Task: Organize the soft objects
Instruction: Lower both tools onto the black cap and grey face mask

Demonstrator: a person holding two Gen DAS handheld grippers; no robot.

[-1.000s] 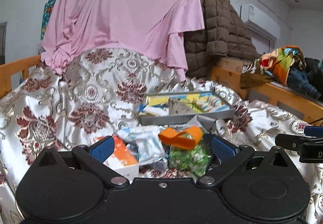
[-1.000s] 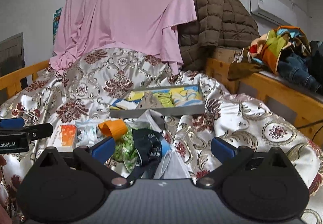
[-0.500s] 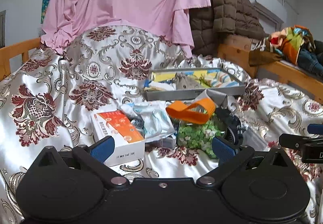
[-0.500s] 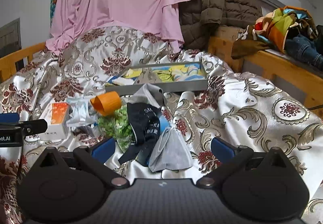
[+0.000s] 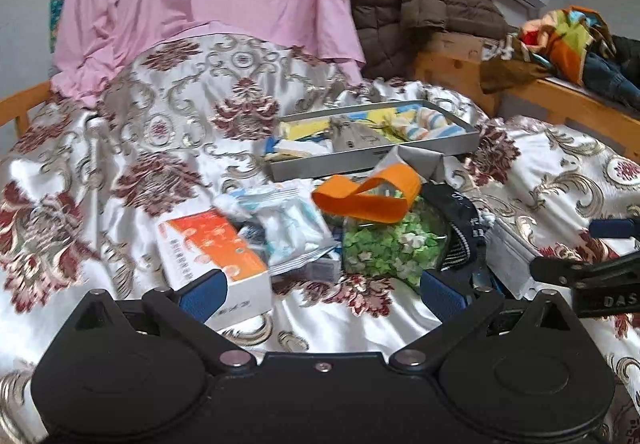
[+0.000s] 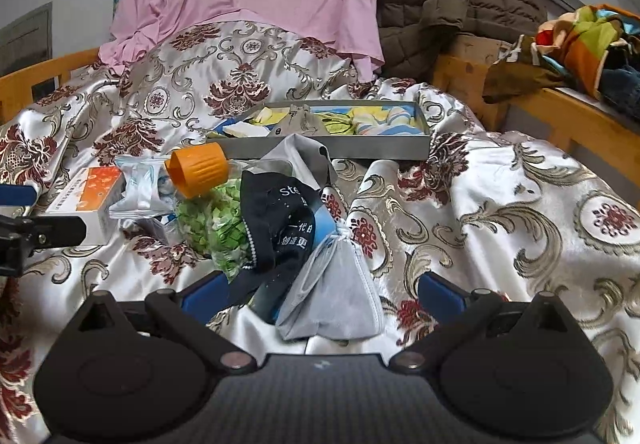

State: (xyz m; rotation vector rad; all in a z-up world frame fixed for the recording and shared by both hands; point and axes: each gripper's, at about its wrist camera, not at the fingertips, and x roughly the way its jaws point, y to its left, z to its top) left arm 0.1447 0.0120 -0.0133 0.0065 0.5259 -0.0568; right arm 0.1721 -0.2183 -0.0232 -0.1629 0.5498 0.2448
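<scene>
Glossy satin bedspread (image 6: 500, 204) — matt grey metal tray (image 6: 328, 150), ribbed orange plastic cap (image 6: 198, 168)

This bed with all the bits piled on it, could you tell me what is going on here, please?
A person holds a two-finger gripper in each hand over a patterned bedspread. Both the left gripper and the right gripper are open and hold nothing. In front of them lies a heap: an orange and white box, a jar of green pieces with an orange lid, a dark cloth and a grey pouch. Behind it, a grey tray holds folded fabrics.
</scene>
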